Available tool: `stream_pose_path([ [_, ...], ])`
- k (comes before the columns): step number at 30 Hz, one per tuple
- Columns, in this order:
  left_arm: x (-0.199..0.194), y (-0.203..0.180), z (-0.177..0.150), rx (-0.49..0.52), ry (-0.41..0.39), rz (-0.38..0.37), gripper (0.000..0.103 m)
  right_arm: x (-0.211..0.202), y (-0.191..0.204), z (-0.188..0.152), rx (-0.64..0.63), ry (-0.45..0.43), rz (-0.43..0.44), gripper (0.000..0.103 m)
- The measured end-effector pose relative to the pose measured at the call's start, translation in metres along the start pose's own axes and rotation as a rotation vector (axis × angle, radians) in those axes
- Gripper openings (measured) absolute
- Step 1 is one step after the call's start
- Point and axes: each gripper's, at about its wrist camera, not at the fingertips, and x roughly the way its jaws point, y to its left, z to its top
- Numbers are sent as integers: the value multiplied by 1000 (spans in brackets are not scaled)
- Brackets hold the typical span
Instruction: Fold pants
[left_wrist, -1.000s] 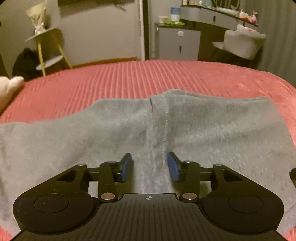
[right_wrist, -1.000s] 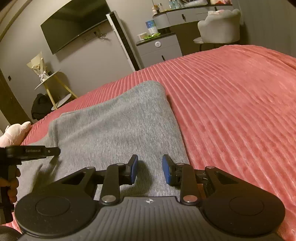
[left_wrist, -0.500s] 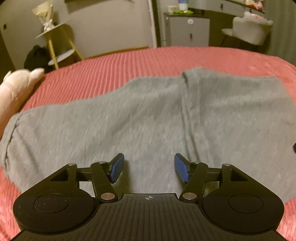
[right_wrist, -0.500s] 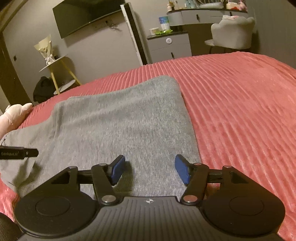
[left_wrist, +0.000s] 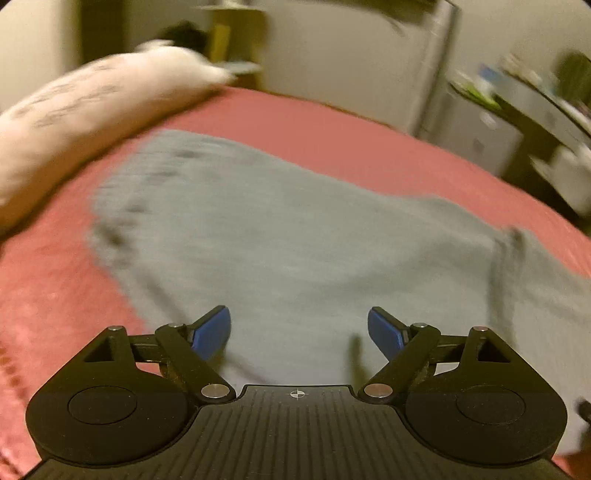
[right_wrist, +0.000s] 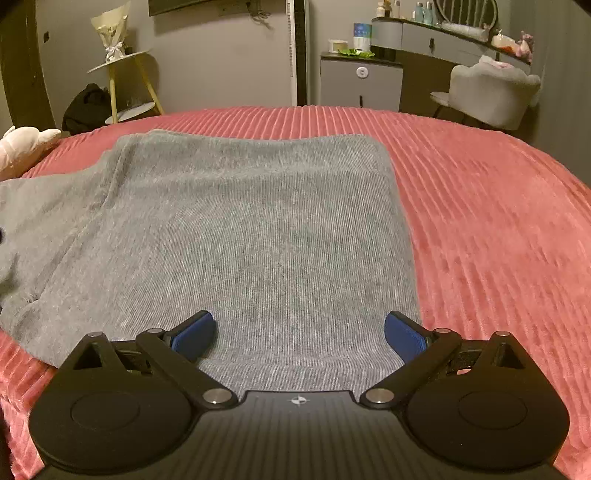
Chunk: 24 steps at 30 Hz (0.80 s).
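Grey knit pants (right_wrist: 236, 229) lie flat on a red ribbed bedspread (right_wrist: 491, 221). In the right wrist view their near hem sits just in front of my right gripper (right_wrist: 300, 332), whose blue pads are spread wide and still opening, with only flat cloth beneath them. The blurred left wrist view shows the pants (left_wrist: 280, 236) stretching away to a bunched far end. My left gripper (left_wrist: 299, 328) hovers over their left part, jaws opening, nothing pinched between the pads.
A long pale pillow or plush (left_wrist: 85, 122) lies along the bed's far left; its end (right_wrist: 22, 147) shows in the right wrist view. Beyond the bed stand a yellow-legged side table (right_wrist: 122, 85), a grey cabinet (right_wrist: 360, 83) and a padded chair (right_wrist: 491, 94).
Both grippers have opened wide from nearly shut. The left gripper swept left along the pants, away from the centre seam, towards the pale pillow. The right gripper rolled level near the hem.
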Motion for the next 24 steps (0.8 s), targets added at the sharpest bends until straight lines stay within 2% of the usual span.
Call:
stream_pose_path([
  [2,2,28,0,-58,-1,47,90,0,0,1,2,2,1,99],
  [4,7,59,-1,-155,13,62,90,0,1,1,4,3,2,99],
  [7,14,99,-3,-335,9,2,90,1,0,1,9,5,4,99],
  [10,26,119,-3,-433,15,-35,90,1,1,2,13,8,4,99],
  [19,41,133,-1,-496,7,-43,93,1,0,3,14,12,1,99],
  [21,34,126,-6,-466,-5,-65,93,1,1,3,17,11,1,99],
  [24,14,104,-12,-370,-30,-104,92,1,1,4,16,8,-4,99],
])
